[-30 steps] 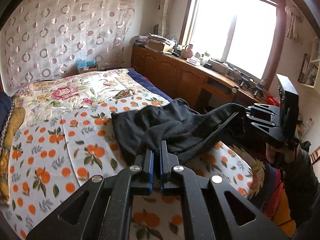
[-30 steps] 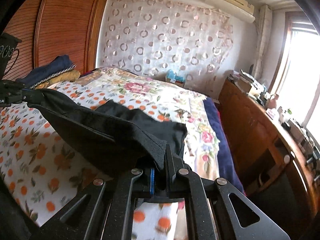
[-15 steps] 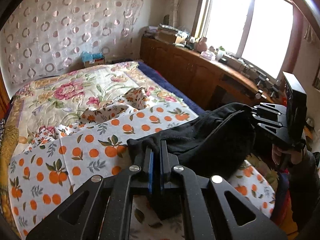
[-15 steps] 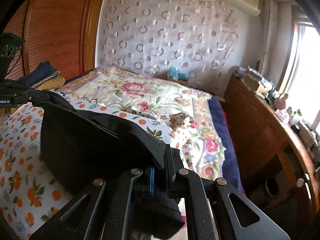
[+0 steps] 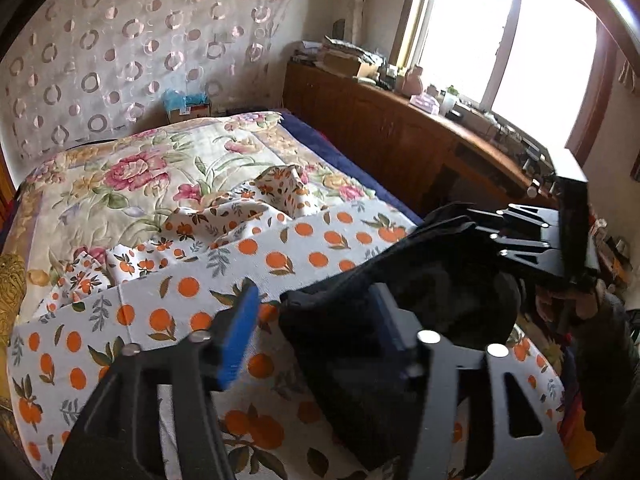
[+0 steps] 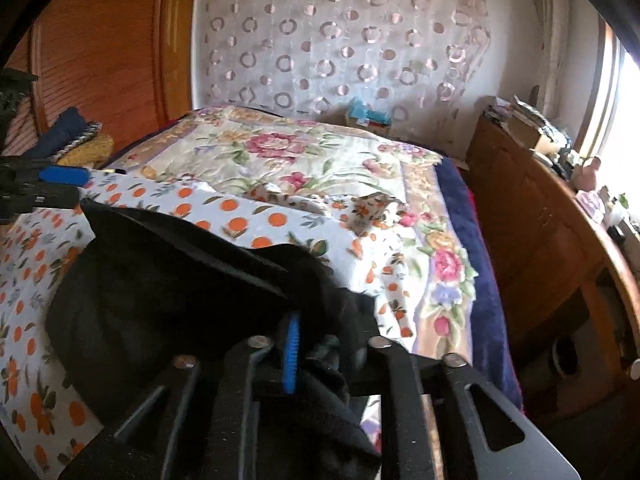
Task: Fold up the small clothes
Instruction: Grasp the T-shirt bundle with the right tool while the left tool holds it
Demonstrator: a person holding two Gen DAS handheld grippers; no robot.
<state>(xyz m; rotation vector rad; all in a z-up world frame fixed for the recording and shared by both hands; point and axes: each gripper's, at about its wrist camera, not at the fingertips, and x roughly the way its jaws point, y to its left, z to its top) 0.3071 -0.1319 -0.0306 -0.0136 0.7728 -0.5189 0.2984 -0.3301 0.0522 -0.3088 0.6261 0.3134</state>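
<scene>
Your left gripper point(image 5: 316, 320) had its jaws spread wide apart, both blue pads showing, gripping nothing. It pointed forward and slightly down. Your right gripper point(image 6: 320, 344) had its jaws parted as well, one blue pad visible, with black cloth point(image 6: 180, 280) lying loose in the gap. Seen from the left camera, your right gripper sat to the right, level, with your hand point(image 5: 584, 304) behind it.

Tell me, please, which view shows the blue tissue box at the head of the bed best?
The left wrist view: the blue tissue box sits unobstructed against the curtain, its tissue and printed side visible. The right wrist view shows the same box smaller and less distinct.
</scene>
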